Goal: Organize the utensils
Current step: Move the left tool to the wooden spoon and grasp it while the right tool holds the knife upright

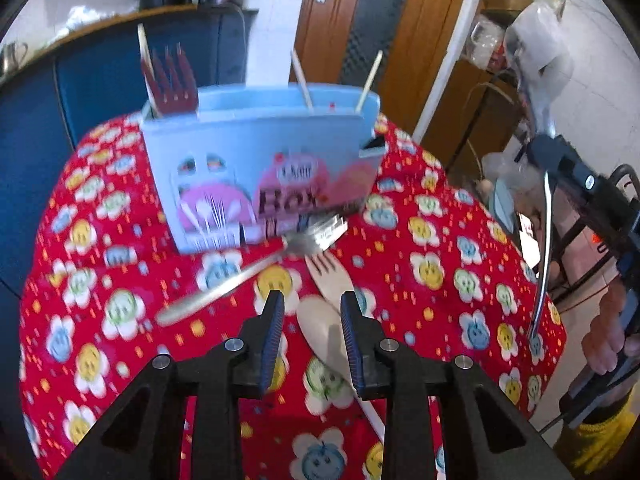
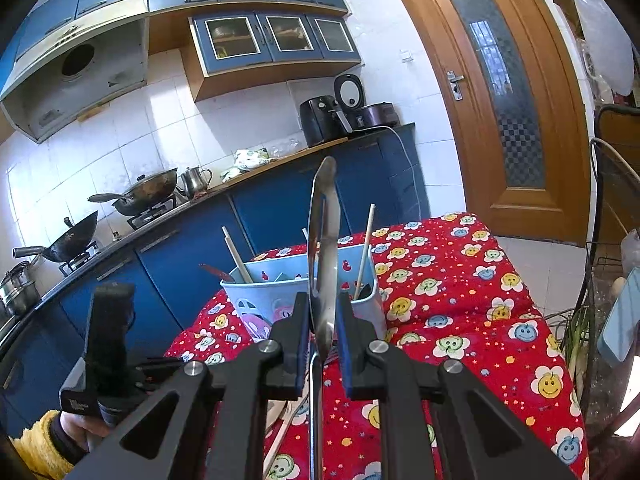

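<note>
Right gripper (image 2: 323,332): we held it pinched on a metal spoon (image 2: 323,248), whose bowl stood upright ahead of the fingertips and whose handle ran back under the gripper.
Why the spoon stood so: we judged that, kept on edge and raised, it was ready to go down into the blue utensil holder (image 2: 256,292) just beyond the fingertips.
Right hand pose: tilted only a little downward, aimed across the holder.
Left gripper (image 1: 312,308): its jaws stood apart with nothing pressed between them; no pad touched anything.
What lay ahead of it: a wooden fork (image 1: 330,276) and a pale wooden spoon (image 1: 324,332) lay on the red tablecloth (image 1: 440,240) between and just beyond the fingertips, and a metal fork (image 1: 248,272) lay just to the left.
Left hand pose: pitched steeply down toward the cloth, which we took as lining up on the wooden pieces.
Holder contents: a red fork (image 1: 174,80) and chopsticks (image 1: 302,80) stood upright inside.
</note>
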Action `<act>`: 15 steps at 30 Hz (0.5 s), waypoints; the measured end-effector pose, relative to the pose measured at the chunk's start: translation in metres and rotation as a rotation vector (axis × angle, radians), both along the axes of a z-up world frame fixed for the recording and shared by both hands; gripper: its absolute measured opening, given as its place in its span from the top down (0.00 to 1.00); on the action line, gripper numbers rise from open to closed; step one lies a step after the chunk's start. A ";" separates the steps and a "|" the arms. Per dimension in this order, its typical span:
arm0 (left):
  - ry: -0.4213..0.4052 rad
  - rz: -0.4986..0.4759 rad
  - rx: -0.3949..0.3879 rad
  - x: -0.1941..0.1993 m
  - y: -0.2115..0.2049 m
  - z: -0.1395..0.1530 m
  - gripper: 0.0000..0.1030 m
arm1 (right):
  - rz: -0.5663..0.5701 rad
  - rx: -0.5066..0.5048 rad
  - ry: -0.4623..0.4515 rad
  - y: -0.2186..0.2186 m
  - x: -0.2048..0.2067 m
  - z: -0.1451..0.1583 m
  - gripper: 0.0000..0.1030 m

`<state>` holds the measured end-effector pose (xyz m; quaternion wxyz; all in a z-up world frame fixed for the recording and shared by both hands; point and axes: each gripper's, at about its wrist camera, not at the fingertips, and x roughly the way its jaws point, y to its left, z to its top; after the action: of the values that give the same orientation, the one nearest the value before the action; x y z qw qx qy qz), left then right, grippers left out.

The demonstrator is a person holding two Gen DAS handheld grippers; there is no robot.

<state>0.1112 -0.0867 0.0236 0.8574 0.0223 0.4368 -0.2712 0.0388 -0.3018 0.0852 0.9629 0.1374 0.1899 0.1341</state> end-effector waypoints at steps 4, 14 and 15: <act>0.067 0.010 0.000 -0.007 0.002 -0.015 0.71 | 0.003 0.005 -0.003 -0.001 -0.004 0.000 0.86; 0.166 0.025 -0.083 -0.008 0.005 -0.037 0.69 | 0.006 0.017 -0.003 -0.005 -0.009 -0.004 0.86; 0.167 0.026 -0.092 -0.008 0.005 -0.037 0.69 | 0.006 0.018 -0.002 -0.006 -0.009 -0.005 0.86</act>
<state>0.1036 -0.0819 -0.0133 0.8214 -0.0454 0.4942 -0.2810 0.0302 -0.3075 0.0804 0.9614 0.1454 0.1882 0.1386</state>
